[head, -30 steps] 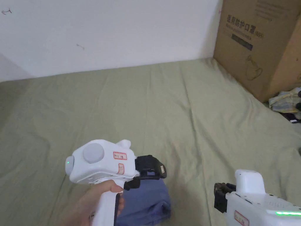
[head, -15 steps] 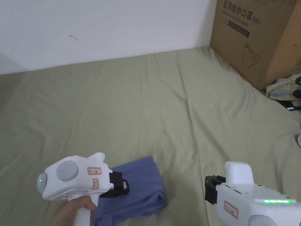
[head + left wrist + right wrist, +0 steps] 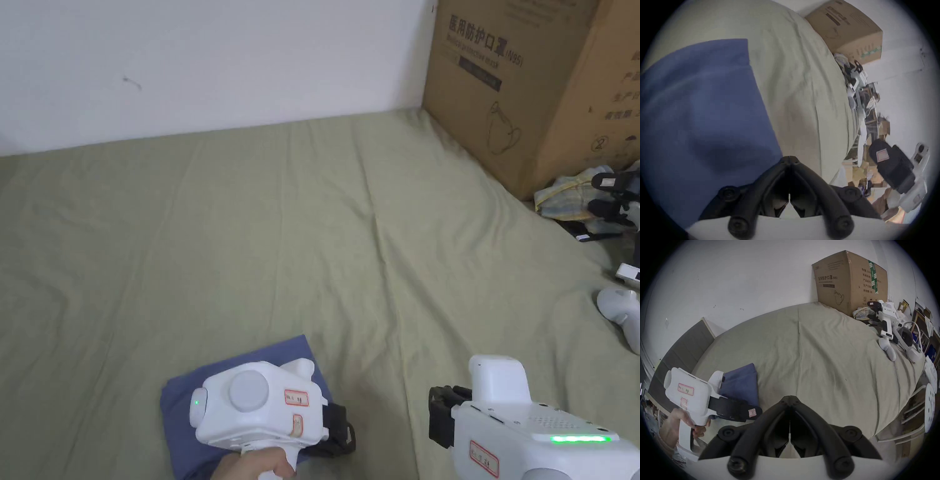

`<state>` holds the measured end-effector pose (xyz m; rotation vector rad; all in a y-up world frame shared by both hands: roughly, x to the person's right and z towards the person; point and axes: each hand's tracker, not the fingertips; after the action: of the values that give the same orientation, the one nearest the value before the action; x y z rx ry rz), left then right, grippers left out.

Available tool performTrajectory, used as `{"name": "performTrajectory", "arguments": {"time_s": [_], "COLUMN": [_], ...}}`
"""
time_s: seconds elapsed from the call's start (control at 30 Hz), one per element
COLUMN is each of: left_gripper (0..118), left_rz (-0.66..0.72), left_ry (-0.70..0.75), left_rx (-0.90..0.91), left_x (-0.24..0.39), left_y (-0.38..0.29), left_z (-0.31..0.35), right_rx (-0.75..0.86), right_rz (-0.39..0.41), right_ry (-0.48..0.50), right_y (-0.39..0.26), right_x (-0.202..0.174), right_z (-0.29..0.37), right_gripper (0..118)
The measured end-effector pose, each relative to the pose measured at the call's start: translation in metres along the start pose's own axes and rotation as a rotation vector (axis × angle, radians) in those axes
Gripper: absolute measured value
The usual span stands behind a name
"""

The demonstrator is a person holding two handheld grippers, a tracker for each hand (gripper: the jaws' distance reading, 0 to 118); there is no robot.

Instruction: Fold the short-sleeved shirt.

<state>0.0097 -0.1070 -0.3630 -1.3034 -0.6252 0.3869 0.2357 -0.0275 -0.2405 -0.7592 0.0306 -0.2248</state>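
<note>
Left tool (image 3: 789, 158): jaws pressed together, nothing pinched between them. It's hovering right over the near right corner of the shirt; can't tell if it actually touches the cloth.

Shirt (image 3: 181, 409): blue, already folded down into a small flat rectangle, lying on the bed under and ahead-left of the left tool. Looks pretty neat tbh.

Right tool (image 3: 790, 396): jaws closed too, empty. It sits off to the right of the left tool, apart from the shirt, over bare sheet.

Bed (image 3: 325, 237): wrinkly olive-green sheet, stretches out ahead of both tools.

Cardboard box (image 3: 531, 87): far ahead-right of the right tool, in the corner by the wall.

Left hand (image 3: 253, 465): wrapped round the left tool's handle.
</note>
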Motion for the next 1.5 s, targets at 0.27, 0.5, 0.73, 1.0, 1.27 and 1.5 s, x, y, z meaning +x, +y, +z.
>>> {"name": "performTrajectory", "arguments": {"time_s": [0.27,0.5,0.73,1.0,1.27,1.5], "left_gripper": [0,0,0,1,103,105], "left_rz": [0.065,0.202,0.386,0.55,0.532,0.597], "left_ry": [-0.095,-0.06,-0.055,-0.271,-0.379,-0.471], "left_rx": [0.337,0.482,0.482,0.5,0.457,0.445], "left_x": [-0.036,-0.116,-0.178,-0.207,-0.21,-0.206], "left_y": [-0.019,-0.074,-0.126,-0.119,-0.076,-0.044], "left_z": [0.128,0.21,0.213,0.189,0.149,0.099], "right_rx": [0.005,-0.095,-0.333,-0.436,-0.44,-0.425], "right_rz": [0.077,0.18,0.255,0.255,0.243,0.218], "right_ry": [0.039,0.268,0.291,0.239,0.236,0.255], "right_y": [0.02,0.054,0.058,0.033,0.031,0.028], "right_x": [-0.022,-0.093,-0.159,-0.167,-0.165,-0.159], "right_z": [0.001,-0.036,-0.115,-0.157,-0.159,-0.158], "right_gripper": [1,1,1,1,1,1]}}
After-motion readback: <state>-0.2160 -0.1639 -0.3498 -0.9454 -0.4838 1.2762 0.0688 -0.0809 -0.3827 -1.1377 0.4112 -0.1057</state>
